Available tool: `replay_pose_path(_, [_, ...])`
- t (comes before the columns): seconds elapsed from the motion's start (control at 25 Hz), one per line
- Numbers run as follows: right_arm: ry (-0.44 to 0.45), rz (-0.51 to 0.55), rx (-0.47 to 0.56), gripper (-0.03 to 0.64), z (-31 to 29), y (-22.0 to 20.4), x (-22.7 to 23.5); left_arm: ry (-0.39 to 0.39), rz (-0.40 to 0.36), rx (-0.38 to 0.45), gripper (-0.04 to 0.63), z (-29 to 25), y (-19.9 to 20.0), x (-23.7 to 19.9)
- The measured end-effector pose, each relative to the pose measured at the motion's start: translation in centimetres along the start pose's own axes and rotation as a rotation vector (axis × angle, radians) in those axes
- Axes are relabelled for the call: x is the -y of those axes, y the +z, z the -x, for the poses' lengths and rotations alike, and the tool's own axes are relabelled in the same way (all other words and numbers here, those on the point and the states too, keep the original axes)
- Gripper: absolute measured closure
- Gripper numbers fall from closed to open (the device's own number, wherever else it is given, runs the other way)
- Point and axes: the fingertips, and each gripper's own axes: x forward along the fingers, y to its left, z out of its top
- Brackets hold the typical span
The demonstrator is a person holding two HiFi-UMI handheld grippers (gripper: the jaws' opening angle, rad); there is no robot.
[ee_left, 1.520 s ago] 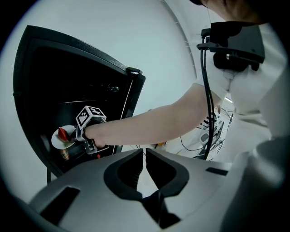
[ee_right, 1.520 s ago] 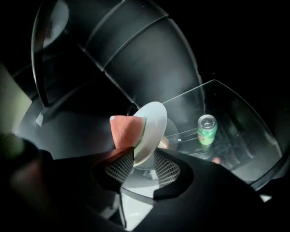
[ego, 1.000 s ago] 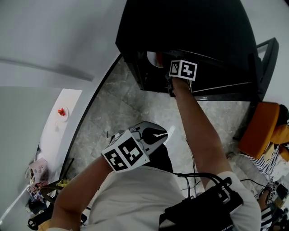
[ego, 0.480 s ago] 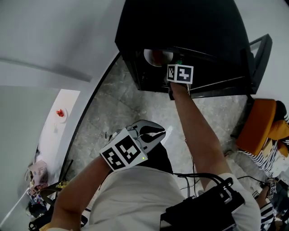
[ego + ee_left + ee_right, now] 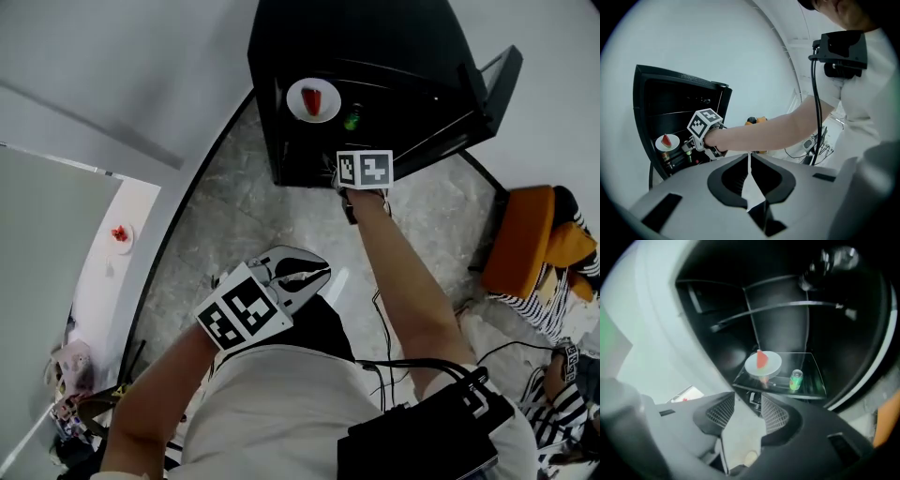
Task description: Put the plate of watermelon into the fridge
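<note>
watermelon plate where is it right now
The watermelon plate sits at the head view's top centre, on a glass shelf inside the black fridge, just left of a green can.

A grey marbled stone floor [image 5: 234, 220] fills the middle under soft, even light. A plain white wall [image 5: 122, 66] rises at the left, with a dark skirting strip [image 5: 175, 230] along its foot. A white tabletop [image 5: 105, 277] lies at the far left, with a small plate [image 5: 120, 234] near its far edge. An orange seat [image 5: 520, 248] stands at the right, and black cables [image 5: 378, 314] trail across the floor.
</note>
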Motion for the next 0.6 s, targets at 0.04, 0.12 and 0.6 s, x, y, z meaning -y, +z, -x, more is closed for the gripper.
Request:
replay_pose_path(0.04, [0.0, 0.008, 0.004, 0.43, 1.0, -0.4, -0.6, 0.004, -0.004, 0.006, 0.566, 0.5, -0.1, 0.6])
replay_pose_path(0.12, [-0.001, 0.021, 0.004, 0.453, 3.2, -1.7, -2.0, 0.011, -0.003, 0.02, 0.567, 1.6, -0.6, 2.3])
replay_pose_path(0.6, [0.061, 0.123, 0.014, 0.592, 16.0, -11.8, -11.8, 0.015, 0.033, 0.06, 0.566, 6.6, -4.4, 11.7])
